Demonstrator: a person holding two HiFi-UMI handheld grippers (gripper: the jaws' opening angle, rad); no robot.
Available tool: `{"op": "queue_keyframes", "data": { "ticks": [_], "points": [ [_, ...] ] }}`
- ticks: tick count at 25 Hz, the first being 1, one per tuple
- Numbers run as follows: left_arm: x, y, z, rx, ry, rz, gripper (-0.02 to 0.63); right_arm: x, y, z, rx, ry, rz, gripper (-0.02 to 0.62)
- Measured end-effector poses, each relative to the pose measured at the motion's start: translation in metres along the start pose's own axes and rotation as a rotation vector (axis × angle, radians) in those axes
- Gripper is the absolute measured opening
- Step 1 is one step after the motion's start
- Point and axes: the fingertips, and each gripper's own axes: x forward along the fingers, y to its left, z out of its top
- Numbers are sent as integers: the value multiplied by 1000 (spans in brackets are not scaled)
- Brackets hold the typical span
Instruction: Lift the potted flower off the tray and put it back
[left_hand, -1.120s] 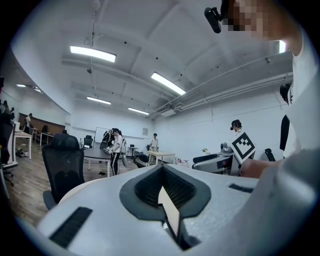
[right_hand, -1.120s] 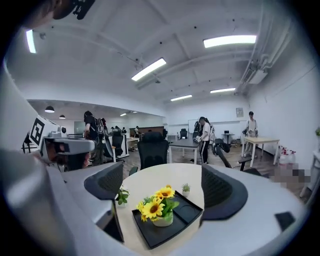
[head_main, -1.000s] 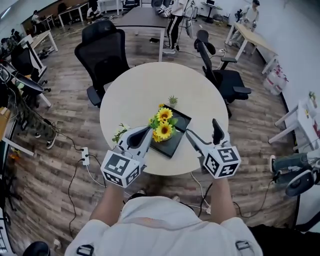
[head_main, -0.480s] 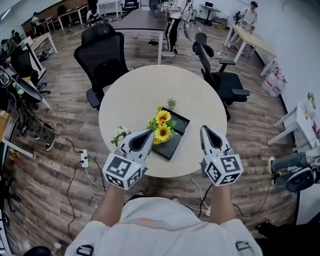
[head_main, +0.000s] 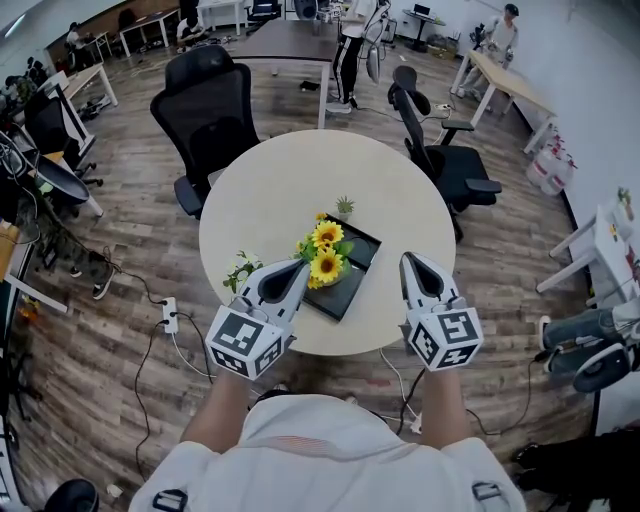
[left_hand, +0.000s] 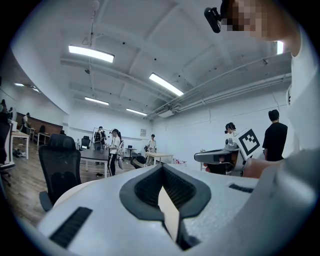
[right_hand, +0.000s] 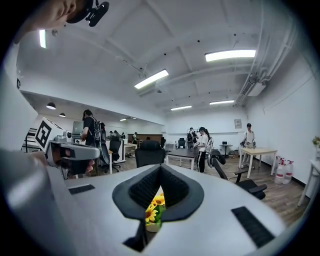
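Head view: the potted sunflower (head_main: 326, 262) stands on the black tray (head_main: 364, 240) on the round table (head_main: 300, 170). The left gripper (head_main: 299, 265) is just beside its leaves and the right gripper (head_main: 408, 258) is apart from it. To lift it, part the jaws, approach the pot low and raise it vertically. The blooms hide the pot, so it is probably seated flat. Left gripper view: the jaws are pressed together and empty, with no flower visible. Right gripper view: the jaws are closed on nothing, and only blossoms show through the gap behind the tips.
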Motion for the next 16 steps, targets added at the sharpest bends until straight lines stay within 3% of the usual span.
{"op": "queue_keyframes", "data": {
  "ticks": [16],
  "points": [
    [1, -3, 2, 5, 8, -2, 3, 6, 2, -2, -45, 26, -4, 0]
  ]
}}
